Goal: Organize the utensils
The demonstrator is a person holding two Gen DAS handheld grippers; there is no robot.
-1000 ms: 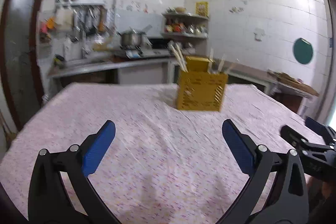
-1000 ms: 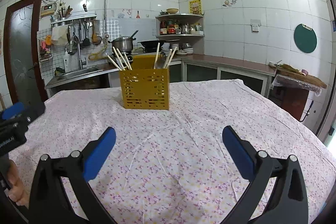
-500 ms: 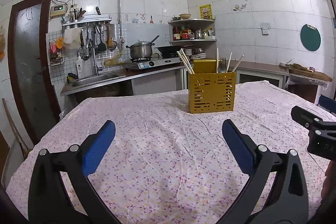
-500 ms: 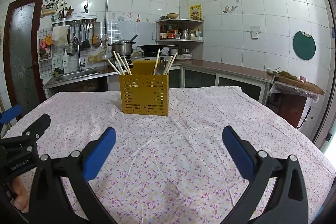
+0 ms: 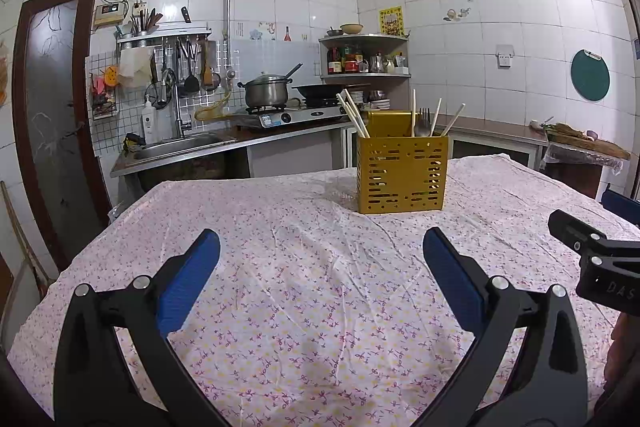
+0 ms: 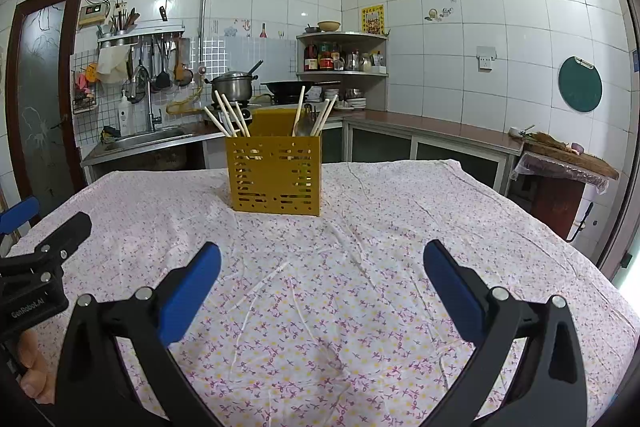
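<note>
A yellow slotted utensil holder (image 5: 402,177) stands upright on the floral tablecloth (image 5: 320,287) toward the far side; it also shows in the right wrist view (image 6: 274,174). Wooden chopsticks (image 5: 354,115) stick out of its left compartment. A metal fork (image 5: 423,125) and more sticks stand in its right compartment. My left gripper (image 5: 320,259) is open and empty, well short of the holder. My right gripper (image 6: 320,267) is open and empty, also short of it. Each gripper's side shows in the other's view.
A kitchen counter with sink (image 5: 180,145), stove and pot (image 5: 267,91) runs behind the table. A corner shelf (image 5: 364,59) holds bottles. A side stand with a wooden board (image 6: 568,157) is at the right. A dark door (image 5: 52,115) is at the left.
The left wrist view has risen and levelled, so the holder sits more centred and farther. The right gripper shifted slightly, with the left gripper entering its view more. Both stay open.
</note>
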